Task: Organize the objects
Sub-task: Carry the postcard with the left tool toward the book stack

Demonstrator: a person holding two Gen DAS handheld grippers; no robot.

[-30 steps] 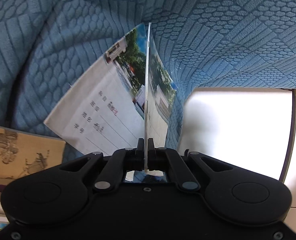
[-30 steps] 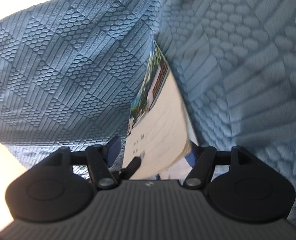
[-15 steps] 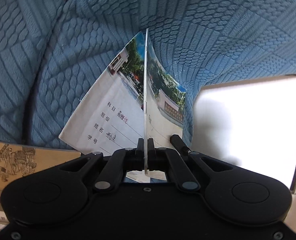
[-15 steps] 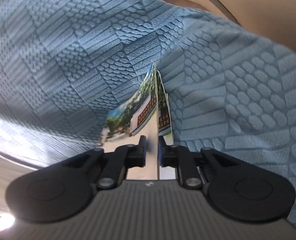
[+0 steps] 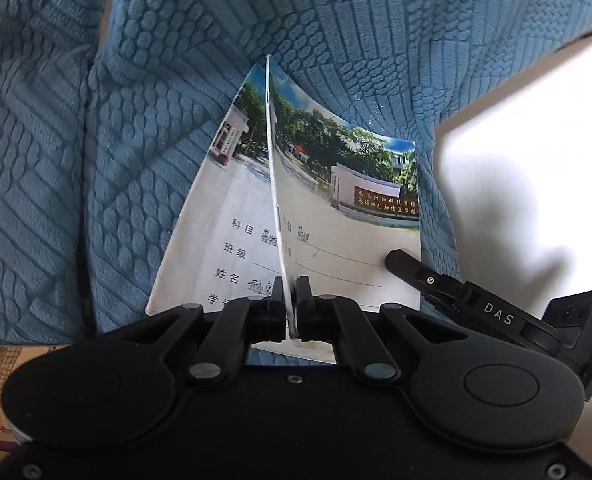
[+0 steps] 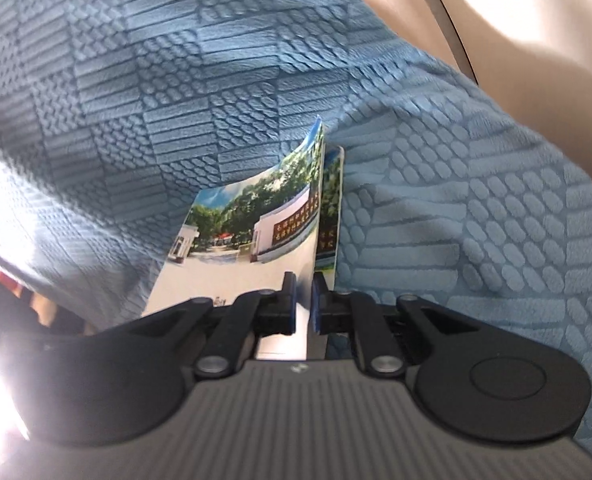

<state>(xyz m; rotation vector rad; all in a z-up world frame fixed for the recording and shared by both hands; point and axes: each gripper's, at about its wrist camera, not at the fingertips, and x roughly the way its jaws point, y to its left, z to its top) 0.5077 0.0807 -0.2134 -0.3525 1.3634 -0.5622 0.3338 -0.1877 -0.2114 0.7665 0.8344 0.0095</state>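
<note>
Pinching notebooks [image 5: 348, 216] edge-on: left tool [image 5: 289, 300], right tool [image 6: 304, 304] (both clamped).

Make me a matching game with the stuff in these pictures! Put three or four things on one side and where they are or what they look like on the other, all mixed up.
Things:
1. left gripper
2. right gripper
3. blanket
4. notebooks

Descriptions:
A. blue, with bumpy patterns
B. schoolyard photo on the cover
C. blue pads, clamped on a notebook cover
D. black fingers, pinching a thin cover edge

Pairs: 1-D, 2-C, 3-A, 4-B
</note>
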